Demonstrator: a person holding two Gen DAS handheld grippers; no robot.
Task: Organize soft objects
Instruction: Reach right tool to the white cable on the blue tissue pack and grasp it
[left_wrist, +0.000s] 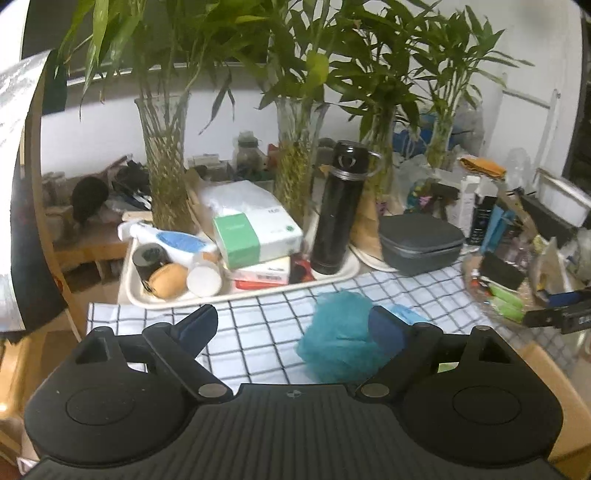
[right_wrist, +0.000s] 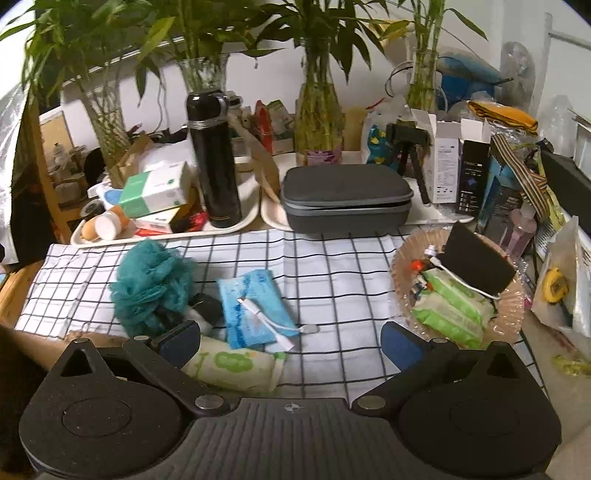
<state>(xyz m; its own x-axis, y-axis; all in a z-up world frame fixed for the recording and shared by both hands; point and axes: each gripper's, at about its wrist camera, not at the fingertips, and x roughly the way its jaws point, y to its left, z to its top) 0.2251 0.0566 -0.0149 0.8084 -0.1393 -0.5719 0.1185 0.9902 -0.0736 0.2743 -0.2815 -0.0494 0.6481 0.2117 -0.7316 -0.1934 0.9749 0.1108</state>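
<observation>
Through the left wrist, I am holding my left gripper (left_wrist: 293, 328) wide open and empty, the teal bath pouf (left_wrist: 338, 334) lying just inside its right finger. Through the right wrist, my right gripper (right_wrist: 291, 343) is gaping, gripping nothing; a blue tissue pack (right_wrist: 255, 306) is lying ahead between its fingers, a green-printed pack (right_wrist: 236, 365) beside the left finger.

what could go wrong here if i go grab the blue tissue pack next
1. A white cable lies across the blue tissue pack; lifting the pack may drag or fling it.
2. The teal bath pouf sits right beside the pack, so the open right gripper could snag its mesh.
3. The glass dish already looks crowded; another pack may slide off.
</observation>
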